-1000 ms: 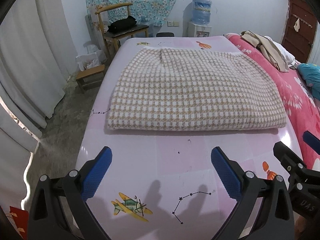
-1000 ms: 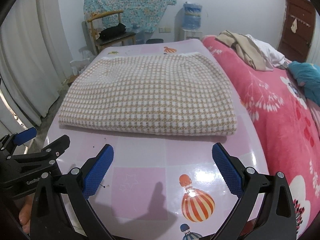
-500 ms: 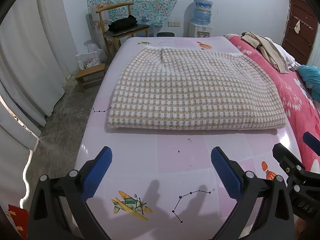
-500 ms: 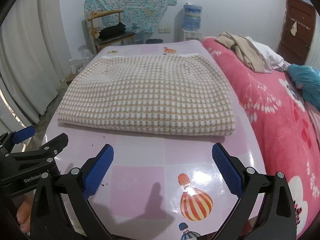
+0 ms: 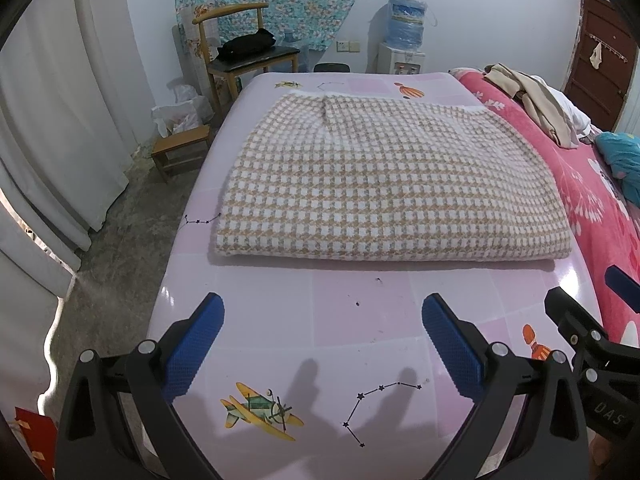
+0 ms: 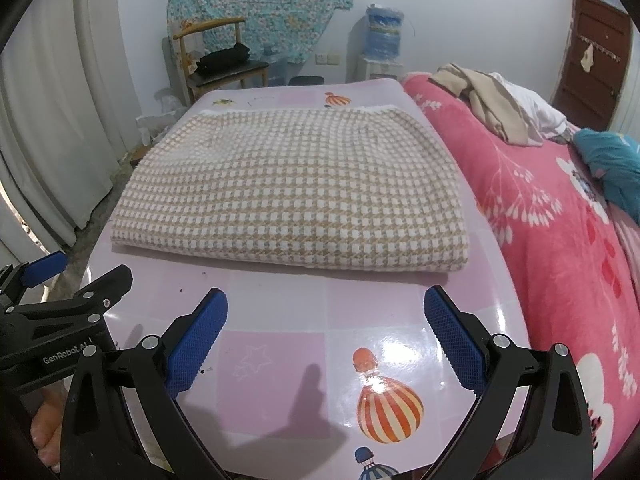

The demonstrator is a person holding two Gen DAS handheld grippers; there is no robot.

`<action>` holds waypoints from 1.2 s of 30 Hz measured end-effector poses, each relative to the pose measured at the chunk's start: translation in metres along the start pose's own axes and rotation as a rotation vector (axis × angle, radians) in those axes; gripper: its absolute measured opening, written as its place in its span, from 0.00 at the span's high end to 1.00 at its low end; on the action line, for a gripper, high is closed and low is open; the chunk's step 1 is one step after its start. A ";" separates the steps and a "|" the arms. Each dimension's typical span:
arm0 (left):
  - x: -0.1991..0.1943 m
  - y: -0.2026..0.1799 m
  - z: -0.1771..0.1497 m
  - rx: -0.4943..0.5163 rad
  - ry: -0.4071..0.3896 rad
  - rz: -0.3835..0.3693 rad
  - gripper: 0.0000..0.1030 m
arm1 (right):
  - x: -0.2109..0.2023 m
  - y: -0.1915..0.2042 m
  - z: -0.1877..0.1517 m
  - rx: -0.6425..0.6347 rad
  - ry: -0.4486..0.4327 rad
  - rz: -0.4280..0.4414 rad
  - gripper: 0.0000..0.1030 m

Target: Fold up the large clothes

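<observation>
Curtains [image 5: 52, 128] fill the left edge of the left wrist view, with a wooden chair [image 5: 240, 56] and a small stool [image 5: 180, 148] at upper left beside a pink table [image 5: 360, 320]. On the table, across the middle of the frame, lies the garment [image 5: 384, 184], a thick cream-and-tan check knit already folded into a broad rectangle. Its long axis runs left to right across the frame, and its thick folded edge faces the camera. At the bottom of the frame the left gripper [image 5: 320, 340] hovers over bare tabletop, jaws spread wide and holding nothing. The garment lies straight ahead of it, near but not touching. At the lower right edge part of the right gripper [image 5: 588, 344] shows. A pink bed [image 5: 592, 184] with loose clothes fills the right side.

In the right wrist view the left gripper [image 6: 60, 296] shows at lower left. The garment [image 6: 296, 192] again spans the centre, long side across the frame. The right gripper [image 6: 324, 332] sits at the bottom, jaws wide apart and empty, with the near folded edge ahead of it and a gap of table between.

Both grippers sit side by side at about the same distance from the near edge, the left facing its left half, the right its right half. Any further fold would likely start by reaching forward to that edge or its two near corners.
</observation>
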State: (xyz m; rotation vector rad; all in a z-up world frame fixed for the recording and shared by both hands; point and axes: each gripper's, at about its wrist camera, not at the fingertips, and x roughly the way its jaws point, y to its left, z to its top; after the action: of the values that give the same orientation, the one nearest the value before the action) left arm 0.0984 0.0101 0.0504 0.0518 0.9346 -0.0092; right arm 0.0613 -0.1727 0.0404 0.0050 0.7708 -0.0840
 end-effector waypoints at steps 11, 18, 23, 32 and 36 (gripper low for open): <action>0.001 0.003 0.001 -0.004 -0.002 -0.005 0.05 | 0.000 -0.002 0.001 -0.007 -0.003 -0.004 0.08; -0.001 0.003 0.003 -0.005 -0.004 -0.010 0.05 | 0.000 -0.001 0.001 -0.011 -0.004 -0.008 0.08; -0.001 0.003 0.003 -0.008 -0.006 -0.009 0.05 | -0.001 -0.001 0.002 -0.012 -0.004 -0.010 0.08; -0.001 0.003 0.003 -0.007 -0.006 -0.010 0.05 | 0.000 -0.003 0.002 -0.014 -0.001 -0.009 0.08; -0.001 0.003 0.003 -0.007 -0.005 -0.010 0.05 | 0.001 -0.002 0.002 -0.014 0.001 -0.009 0.08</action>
State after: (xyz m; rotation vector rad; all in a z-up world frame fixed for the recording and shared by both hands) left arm 0.1006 0.0131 0.0534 0.0404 0.9302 -0.0151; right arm 0.0627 -0.1752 0.0411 -0.0116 0.7727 -0.0868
